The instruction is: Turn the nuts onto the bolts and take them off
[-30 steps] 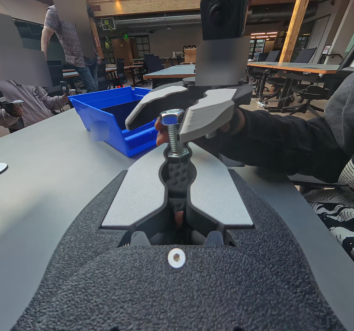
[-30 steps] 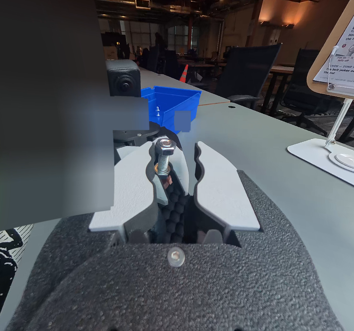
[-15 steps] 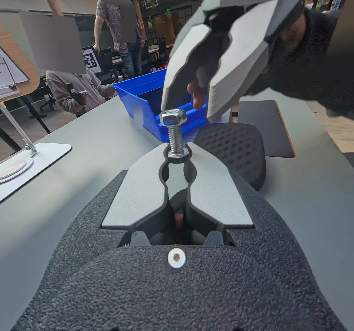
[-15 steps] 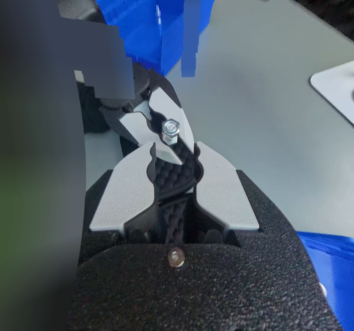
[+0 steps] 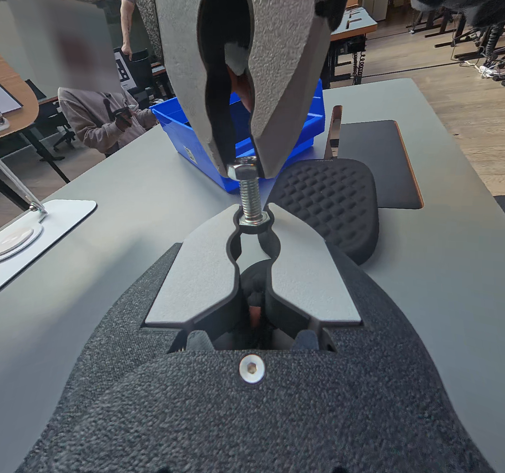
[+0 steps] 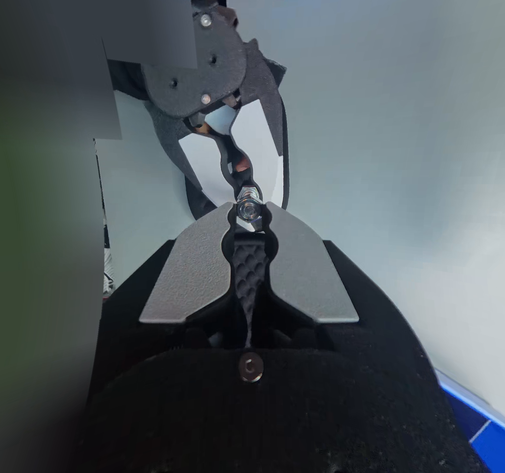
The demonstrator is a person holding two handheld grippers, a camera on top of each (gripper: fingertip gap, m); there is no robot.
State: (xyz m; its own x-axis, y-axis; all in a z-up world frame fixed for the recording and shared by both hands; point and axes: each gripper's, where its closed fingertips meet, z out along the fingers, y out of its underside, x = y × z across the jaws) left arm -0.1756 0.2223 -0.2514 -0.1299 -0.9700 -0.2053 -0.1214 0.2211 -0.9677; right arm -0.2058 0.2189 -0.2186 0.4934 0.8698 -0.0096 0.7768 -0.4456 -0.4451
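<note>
The left gripper is closed on a hex nut, pinching it between its two grey finger tips above the grey table. A silver bolt stands upright out of this nut, with its threaded shaft free between the two grippers. The right gripper comes down from above and its finger tips are pressed on the hex head of the bolt. In the right wrist view the same head sits between the tips of the right gripper. Behind them a blue bin rests on the table, and a black textured pad lies just beside it.
</note>
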